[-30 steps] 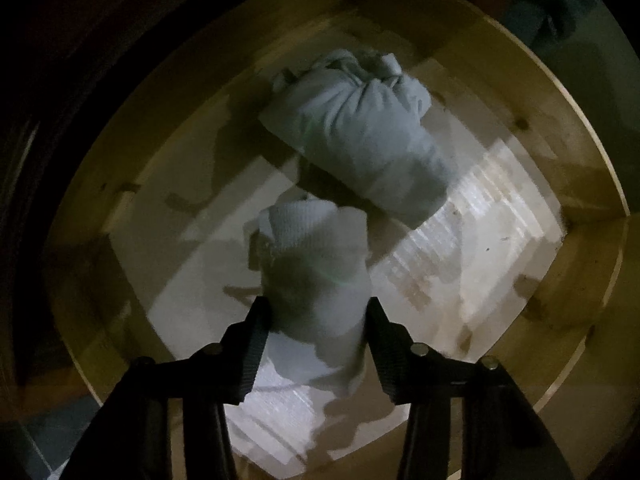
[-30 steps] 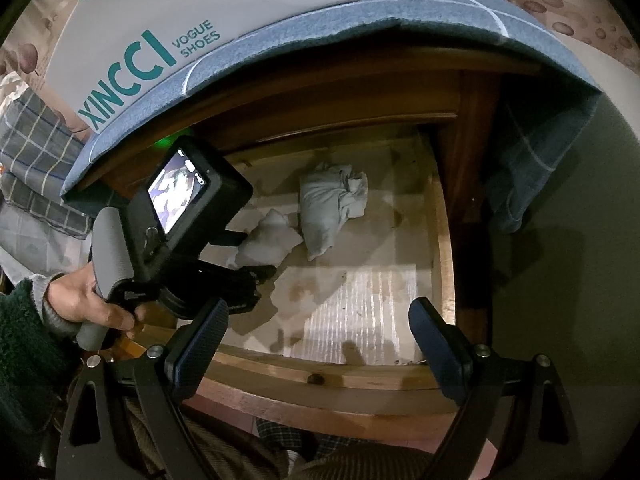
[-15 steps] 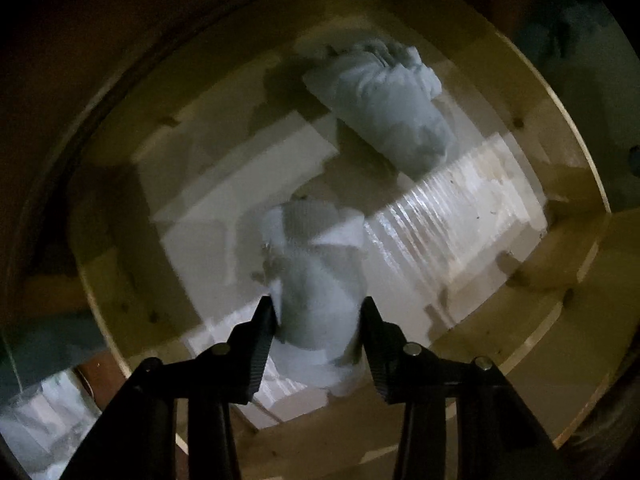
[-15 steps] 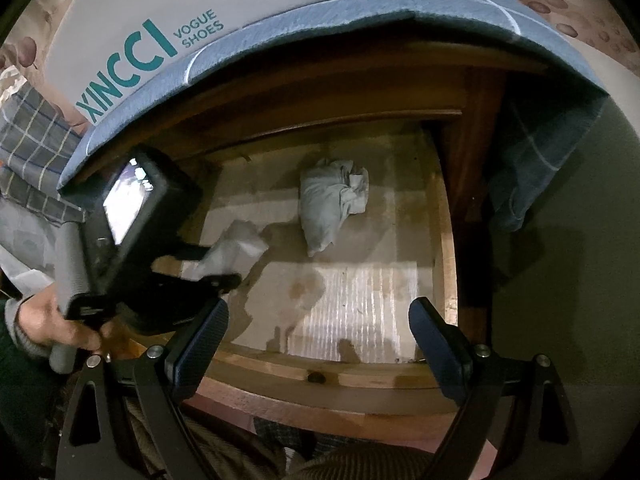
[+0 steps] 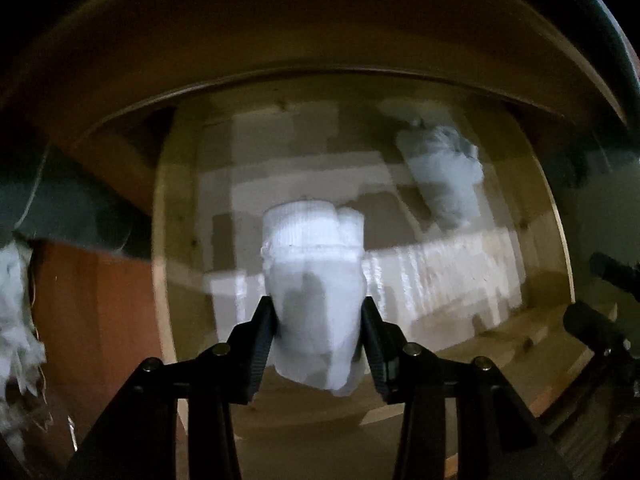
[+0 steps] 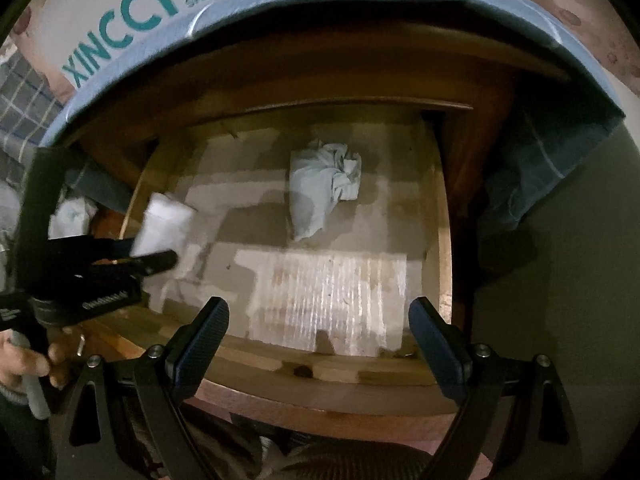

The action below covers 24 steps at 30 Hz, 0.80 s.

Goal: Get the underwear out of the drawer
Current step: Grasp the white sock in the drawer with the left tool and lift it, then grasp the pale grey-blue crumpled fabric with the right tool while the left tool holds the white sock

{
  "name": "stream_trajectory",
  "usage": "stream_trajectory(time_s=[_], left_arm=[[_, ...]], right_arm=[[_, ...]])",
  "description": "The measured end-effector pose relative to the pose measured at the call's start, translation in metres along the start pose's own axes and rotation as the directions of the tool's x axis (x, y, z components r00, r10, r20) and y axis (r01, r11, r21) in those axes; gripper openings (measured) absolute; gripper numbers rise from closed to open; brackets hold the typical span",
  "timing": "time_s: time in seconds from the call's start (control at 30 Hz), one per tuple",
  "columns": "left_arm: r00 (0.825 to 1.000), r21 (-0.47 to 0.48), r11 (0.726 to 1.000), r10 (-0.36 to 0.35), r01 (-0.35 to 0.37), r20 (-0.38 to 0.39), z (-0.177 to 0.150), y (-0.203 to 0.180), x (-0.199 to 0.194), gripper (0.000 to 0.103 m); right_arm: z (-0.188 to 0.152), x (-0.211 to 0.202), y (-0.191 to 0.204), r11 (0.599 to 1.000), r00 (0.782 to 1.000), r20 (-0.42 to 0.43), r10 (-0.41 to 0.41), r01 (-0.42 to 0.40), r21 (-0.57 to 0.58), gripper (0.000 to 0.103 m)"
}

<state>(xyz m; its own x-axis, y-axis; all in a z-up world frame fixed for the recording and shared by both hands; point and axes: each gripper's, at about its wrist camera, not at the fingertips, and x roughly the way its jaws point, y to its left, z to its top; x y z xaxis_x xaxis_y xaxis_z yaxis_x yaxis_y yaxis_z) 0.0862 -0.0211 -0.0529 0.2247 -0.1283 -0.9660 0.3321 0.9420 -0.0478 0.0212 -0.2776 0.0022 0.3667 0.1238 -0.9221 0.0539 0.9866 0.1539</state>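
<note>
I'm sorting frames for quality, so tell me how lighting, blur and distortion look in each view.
Left wrist view: dim, motion-smeared; the white bundle in the left tongs is the brightest thing, and the drawer rim bows. Right wrist view: brighter; the left edge is blurred, the grey bundle sharper, the drawer floor glares, the shoebox lettering curves.

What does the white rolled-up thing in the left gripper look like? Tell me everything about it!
The white rolled underwear is a soft cloth bundle, folded into a chunky roll, with a ribbed band wrapped around its far end. The left gripper is shut on it, one black pad pressing each side. Its near end sags loosely between the fingers. In the right wrist view the bundle hangs above the left side of the open wooden drawer, clear of the drawer floor. The picture is a bit blurry, so finer detail is hard to tell.
</note>
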Motion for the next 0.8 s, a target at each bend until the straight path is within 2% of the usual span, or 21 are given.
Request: stream_trajectory(time_s=[0.1, 0.2, 0.4, 0.6, 0.7, 0.8], left_arm=[[1.000, -0.052, 0.998, -0.020, 0.021, 0.019, 0.001, 0.003, -0.002, 0.043], [0.999, -0.080, 0.997, 0.012, -0.008, 0.052, 0.000, 0.008, -0.003, 0.043], [0.995, -0.129, 0.991, -0.004, 0.017, 0.103, -0.002, 0.019, -0.013, 0.043], [0.994, -0.148, 0.988, -0.022, 0.038, 0.108, -0.001, 0.023, -0.014, 0.043], [0.993, -0.150, 0.987, -0.035, 0.052, 0.114, -0.001, 0.022, -0.015, 0.043], [0.993, -0.149, 0.987, -0.038, 0.055, 0.113, -0.001, 0.022, -0.014, 0.043]], right_arm=[[0.003, 0.003, 0.009, 0.999, 1.000, -0.017, -0.018, 0.018, -0.032, 0.089], [0.011, 0.009, 0.018, 0.999, 0.999, -0.026, -0.020, 0.019, -0.051, 0.088], [0.033, 0.036, 0.040, 0.981, 0.994, -0.068, -0.090, 0.077, -0.179, 0.084], [0.043, 0.066, 0.060, 0.911, 0.970, -0.085, -0.227, 0.180, -0.371, 0.077], [0.046, 0.078, 0.066, 0.886, 0.962, -0.089, -0.259, 0.200, -0.418, 0.074], [0.045, 0.085, 0.074, 0.845, 0.953, -0.040, -0.299, 0.245, -0.476, 0.072]])
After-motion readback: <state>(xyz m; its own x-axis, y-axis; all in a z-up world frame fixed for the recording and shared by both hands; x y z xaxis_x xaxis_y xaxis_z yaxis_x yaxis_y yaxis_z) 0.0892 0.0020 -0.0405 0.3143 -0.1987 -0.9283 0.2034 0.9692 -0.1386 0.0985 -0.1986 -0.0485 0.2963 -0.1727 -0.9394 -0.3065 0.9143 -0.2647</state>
